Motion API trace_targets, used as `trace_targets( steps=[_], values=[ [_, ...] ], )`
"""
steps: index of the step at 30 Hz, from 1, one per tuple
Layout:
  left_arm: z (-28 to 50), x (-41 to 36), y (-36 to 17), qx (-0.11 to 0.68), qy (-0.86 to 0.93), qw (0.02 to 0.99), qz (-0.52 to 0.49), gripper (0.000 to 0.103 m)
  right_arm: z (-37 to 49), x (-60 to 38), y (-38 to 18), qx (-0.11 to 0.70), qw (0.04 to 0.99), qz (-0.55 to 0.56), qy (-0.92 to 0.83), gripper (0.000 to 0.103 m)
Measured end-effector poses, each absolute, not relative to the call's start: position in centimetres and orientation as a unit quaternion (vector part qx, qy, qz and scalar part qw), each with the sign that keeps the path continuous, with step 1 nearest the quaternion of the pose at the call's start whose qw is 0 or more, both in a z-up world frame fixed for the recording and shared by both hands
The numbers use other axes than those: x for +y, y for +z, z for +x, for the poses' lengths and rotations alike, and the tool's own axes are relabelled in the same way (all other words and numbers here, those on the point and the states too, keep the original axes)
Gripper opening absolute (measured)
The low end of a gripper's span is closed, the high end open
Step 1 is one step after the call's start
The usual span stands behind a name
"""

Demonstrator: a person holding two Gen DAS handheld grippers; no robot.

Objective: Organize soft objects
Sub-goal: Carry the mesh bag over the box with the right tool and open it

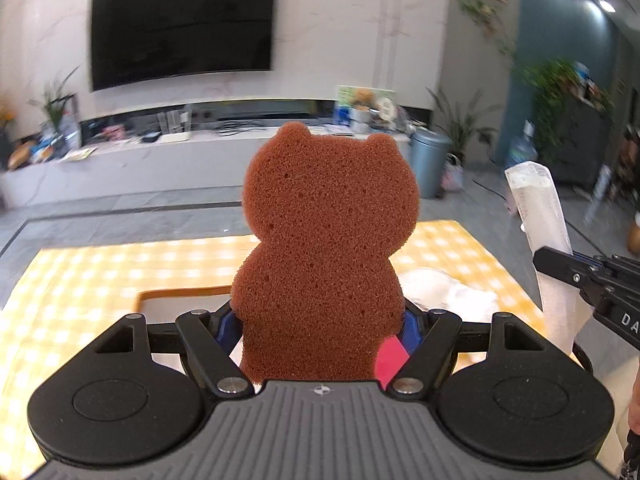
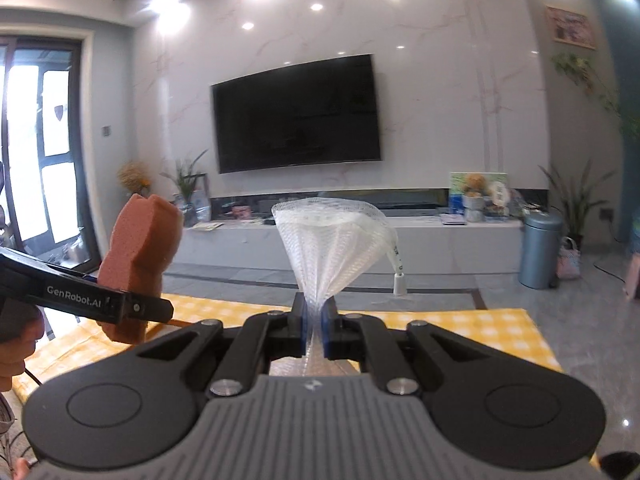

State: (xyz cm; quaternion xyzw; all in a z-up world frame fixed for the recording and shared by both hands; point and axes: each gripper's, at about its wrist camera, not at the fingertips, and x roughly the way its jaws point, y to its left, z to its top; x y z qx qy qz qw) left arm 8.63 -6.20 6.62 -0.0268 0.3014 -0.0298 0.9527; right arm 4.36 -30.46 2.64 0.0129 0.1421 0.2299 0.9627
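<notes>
Looking through the left wrist camera, I see my left claw (image 1: 320,332) gripping a brown bear-shaped sponge (image 1: 326,248) by its lower body, the blue pads pressed into both sides and the bear standing upright above the table (image 1: 80,272) with its yellow checked cloth. Behind the sponge a white heap (image 1: 448,290) lies on the cloth toward the far right corner; what it is I cannot tell. At the right edge the right claw (image 1: 560,264) holds a white mesh pouch (image 1: 540,216) upright.

Through the right wrist camera, my right claw (image 2: 316,332) has its jaws nearly closed, pinching the gathered neck of the white mesh pouch (image 2: 332,240), which fans out above them. The sponge (image 2: 136,256) shows at left in the left claw (image 2: 136,306), over the table's left edge
</notes>
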Motion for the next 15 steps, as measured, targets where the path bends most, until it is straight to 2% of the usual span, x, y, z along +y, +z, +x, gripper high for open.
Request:
trace_targets(
  steps=[8, 15],
  values=[
    [9.7, 1.1, 3.8, 0.314, 0.027, 0.942, -0.115, 0.085, 6.6, -20.2, 1.6, 0.183, 0.935, -0.052, 0.299, 0.003],
    [8.8, 7.5, 2.7, 0.294, 0.09, 0.94, -0.145, 0.085, 10.0, -8.7, -2.2, 0.217, 0.864, -0.259, 0.372, 0.003]
  ],
)
